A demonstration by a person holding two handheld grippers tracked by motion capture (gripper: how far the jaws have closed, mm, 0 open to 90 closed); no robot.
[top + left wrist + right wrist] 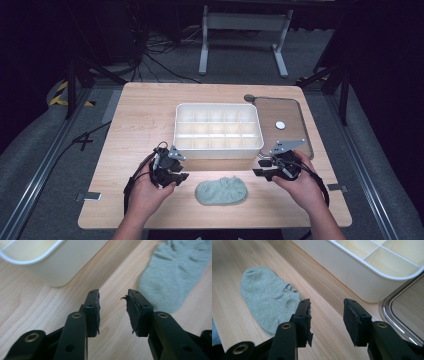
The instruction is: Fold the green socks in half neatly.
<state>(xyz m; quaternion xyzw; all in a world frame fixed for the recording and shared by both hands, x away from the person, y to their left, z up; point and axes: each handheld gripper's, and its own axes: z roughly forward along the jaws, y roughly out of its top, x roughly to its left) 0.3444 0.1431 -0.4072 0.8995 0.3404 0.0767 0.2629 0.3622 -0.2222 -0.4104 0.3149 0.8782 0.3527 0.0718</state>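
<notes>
A pale green sock (221,191) lies flat on the wooden table near the front edge, between the two hands. My left gripper (181,175) hovers just left of it, open, with bare table between its pads; in the left gripper view (112,307) the sock (175,272) lies up and to the right. My right gripper (261,168) stands open to the right of the sock, nothing between its jaws; the right gripper view (327,315) has the sock (268,298) at the left.
A white compartment box (218,129) with several empty cells sits mid-table behind the sock; its corner (45,262) and wall (362,272) are close to both grippers. A metal-rimmed tray (290,125) with a small white disc (280,125) lies at the right.
</notes>
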